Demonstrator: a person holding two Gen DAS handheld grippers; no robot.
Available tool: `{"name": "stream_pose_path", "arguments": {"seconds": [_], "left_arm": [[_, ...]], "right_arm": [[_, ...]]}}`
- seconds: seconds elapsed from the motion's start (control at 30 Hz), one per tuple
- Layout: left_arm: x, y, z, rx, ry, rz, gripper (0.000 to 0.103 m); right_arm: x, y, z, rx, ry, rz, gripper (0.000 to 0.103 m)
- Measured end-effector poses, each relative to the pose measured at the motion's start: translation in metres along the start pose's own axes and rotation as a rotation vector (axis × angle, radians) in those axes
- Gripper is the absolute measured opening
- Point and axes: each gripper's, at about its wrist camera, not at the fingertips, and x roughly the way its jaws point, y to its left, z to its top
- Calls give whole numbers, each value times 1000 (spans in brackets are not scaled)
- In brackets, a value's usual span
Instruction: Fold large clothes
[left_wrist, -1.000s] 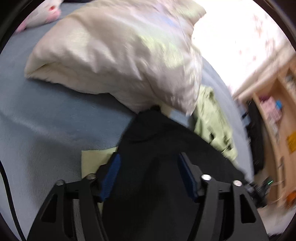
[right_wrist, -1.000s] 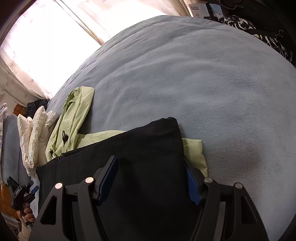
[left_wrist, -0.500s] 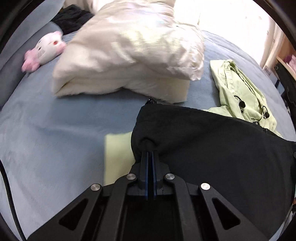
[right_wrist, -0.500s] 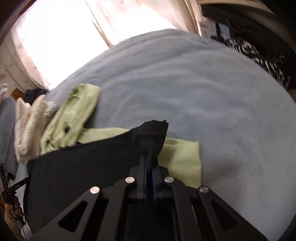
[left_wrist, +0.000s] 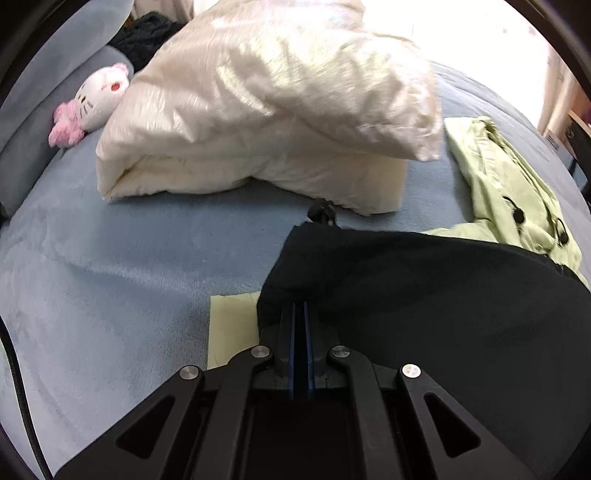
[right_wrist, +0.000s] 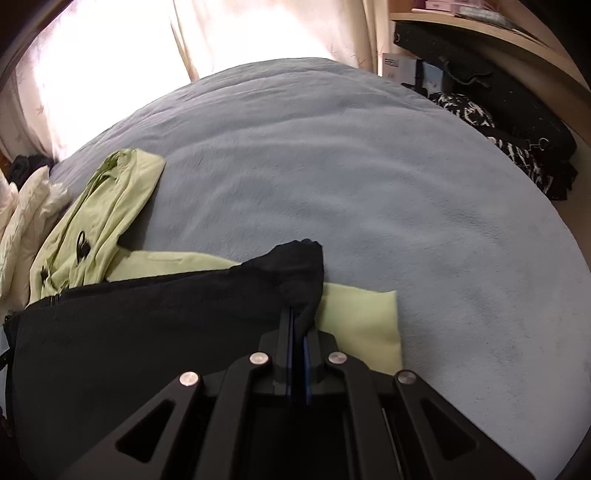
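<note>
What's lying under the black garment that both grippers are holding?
A light green garment lies under the black garment, showing at both corners, on the blue blanket. Its middle is covered.

A cream pillow (left_wrist: 266, 99) and a white-and-pink plush toy (left_wrist: 92, 105) lie on the blue blanket (left_wrist: 129, 251).

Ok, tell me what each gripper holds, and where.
Left gripper and right gripper each pinch a corner of the black garment.
</note>
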Motion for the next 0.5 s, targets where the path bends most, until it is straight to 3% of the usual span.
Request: {"name": "stream_pose_path", "arguments": {"seconds": [0.17, 0.3, 0.33, 0.4, 0.5], "left_arm": [[-24, -8, -5, 55, -39, 53, 11], [-73, -22, -34, 164, -147, 83, 22], [-85, -28, -42, 190, -154, 50, 22], [-100, -44, -60, 233, -115, -61, 22], [-108, -73, -87, 279, -50, -204, 22]], "right_arm": [[-12, 4, 1, -30, 41, -56, 17], [-66, 13, -17, -59, -62, -8, 38], [-80, 17, -25, -64, -85, 40, 44], [-101, 29, -40, -93, -97, 167, 46], [-113, 68, -71, -221, -20, 318, 45]]}}
